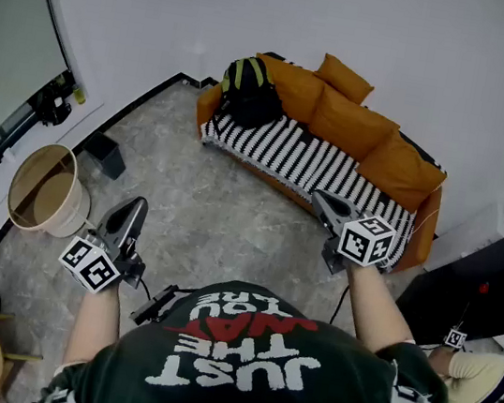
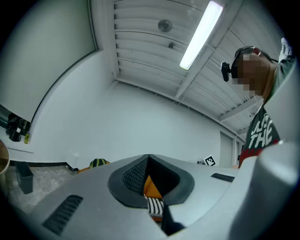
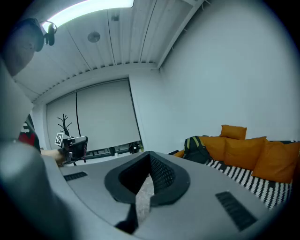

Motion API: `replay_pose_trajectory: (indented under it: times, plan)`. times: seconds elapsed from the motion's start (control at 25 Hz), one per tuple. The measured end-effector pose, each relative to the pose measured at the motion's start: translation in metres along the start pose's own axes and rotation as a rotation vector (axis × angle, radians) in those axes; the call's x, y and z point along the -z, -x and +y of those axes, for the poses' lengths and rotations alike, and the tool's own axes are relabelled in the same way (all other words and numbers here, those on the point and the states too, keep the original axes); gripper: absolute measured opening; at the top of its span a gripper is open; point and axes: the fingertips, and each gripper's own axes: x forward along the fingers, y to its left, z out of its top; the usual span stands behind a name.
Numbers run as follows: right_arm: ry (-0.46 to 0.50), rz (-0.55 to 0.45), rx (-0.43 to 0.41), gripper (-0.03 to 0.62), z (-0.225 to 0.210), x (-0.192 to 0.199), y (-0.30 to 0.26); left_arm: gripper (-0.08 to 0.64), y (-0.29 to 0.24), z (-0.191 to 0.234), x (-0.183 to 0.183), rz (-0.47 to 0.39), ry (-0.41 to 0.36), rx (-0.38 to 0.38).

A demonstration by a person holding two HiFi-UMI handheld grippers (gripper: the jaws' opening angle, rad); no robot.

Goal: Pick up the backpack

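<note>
Left claw (image 1: pixel 135 206) and right claw (image 1: pixel 320 200) clenched, empty. Backpack (image 1: pixel 249 92) on sofa (image 1: pixel 290 151) looks soft, slumping; I judge top handle best hold.

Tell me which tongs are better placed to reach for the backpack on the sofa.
Probably right. The right tongs look nearer the backpack, and their view shows it plainly; the left tongs stand farther back. Both are shut.
</note>
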Motion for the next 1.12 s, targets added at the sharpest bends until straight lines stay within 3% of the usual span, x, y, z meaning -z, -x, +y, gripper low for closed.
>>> replay_pose_trajectory:
  times: [0.6,1.12]
  plan:
    - [0.008,-0.006,0.007,0.029,0.003,-0.004,-0.020,0.009,0.005,0.010,-0.002,0.003,0.009,0.008]
    - [-0.030,-0.034,0.043,0.031,0.012,-0.009,-0.048,0.009,0.024,0.062,-0.005,-0.003,0.046,0.015]
